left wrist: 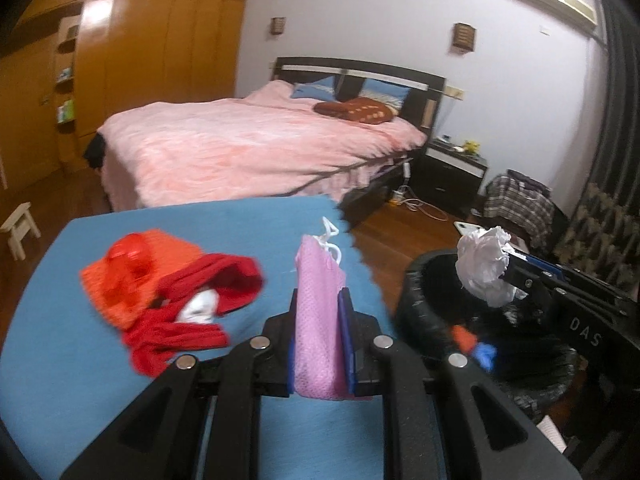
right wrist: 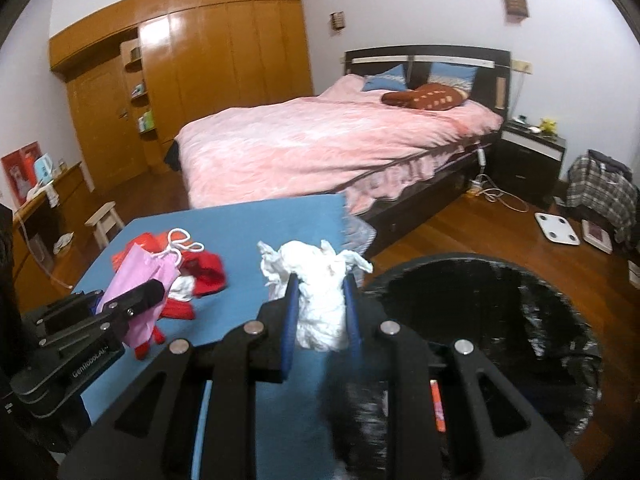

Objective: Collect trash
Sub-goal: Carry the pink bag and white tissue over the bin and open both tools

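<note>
My right hand-held gripper [right wrist: 320, 304] clamps the tissue wad [right wrist: 320, 300] mid-frame, left hand-held gripper [left wrist: 318, 328] pinches the pink pouch [left wrist: 318, 312]; carrying both w/ the bin [right wrist: 500, 320] lower right, next: over rim, let go.

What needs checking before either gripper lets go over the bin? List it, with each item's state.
1. Left gripper clamped on the pink pouch: ok.
2. Right gripper clamped on the tissue wad: ok.
3. Tissue wad over the bin opening: ok in the left wrist view; from the right wrist view it looks nearer the rim, so cannot tell for sure.
4. Pink pouch over the bin: not ok, it hangs above the blue cloth.
5. Bin has room: ok, only a few scraps show inside.
6. Red and orange pile on the cloth collected: not ok.
</note>
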The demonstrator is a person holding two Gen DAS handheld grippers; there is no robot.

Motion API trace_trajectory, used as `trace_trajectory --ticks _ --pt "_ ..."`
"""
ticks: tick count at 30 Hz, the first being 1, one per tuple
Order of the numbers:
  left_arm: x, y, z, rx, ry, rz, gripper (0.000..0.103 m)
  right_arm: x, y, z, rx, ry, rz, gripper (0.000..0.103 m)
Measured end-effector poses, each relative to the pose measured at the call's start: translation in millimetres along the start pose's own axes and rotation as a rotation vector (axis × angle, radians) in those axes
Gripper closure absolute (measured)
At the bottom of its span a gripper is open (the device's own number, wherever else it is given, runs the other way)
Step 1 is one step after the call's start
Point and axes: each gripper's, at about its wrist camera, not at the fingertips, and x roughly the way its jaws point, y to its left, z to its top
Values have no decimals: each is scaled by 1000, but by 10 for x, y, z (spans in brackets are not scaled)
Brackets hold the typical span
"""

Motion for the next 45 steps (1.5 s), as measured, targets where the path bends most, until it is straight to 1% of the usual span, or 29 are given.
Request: trace_trajectory --ticks 9,18,24,31,33,35,36,38,39,40,41,43,45 --pt "180 -647 151 68 -6 -120 86 -182 -594 -39 73 -21 -104 82" --pt "371 -1267 201 136 6 -224 86 -356 -1167 -134 139 -33 -204 82" --pt "536 -1541 238 148 18 -269 86 -442 -1447 -200 165 -40 -250 82" --pt "756 -1808 207 168 67 -315 85 -427 -1688 -325 196 -25 -279 81" --pt "793 -1818 211 164 76 -332 78 -409 -1726 -360 204 -17 -284 80" --pt "806 -1813 211 155 78 -342 53 -385 -1776 -393 209 -7 -295 76" --pt "799 -1811 205 150 76 -347 49 -370 -1806 -404 211 -3 -303 73" --pt "795 -1779 199 141 77 -347 42 -361 -1832 -415 219 0 -314 62" --pt "797 -1762 198 138 76 -341 40 -360 -1839 -426 223 -1 -319 49" --pt "793 -1732 198 134 74 -331 36 -367 -1851 -443 229 -8 -324 40" --pt "795 -1701 201 127 72 -319 34 -361 -1858 -442 230 -12 -327 37" --pt "789 -1624 211 113 71 -300 30 -371 -1852 -453 227 -21 -340 19" --pt "767 -1520 216 104 66 -276 25 -387 -1850 -450 228 -26 -348 14"
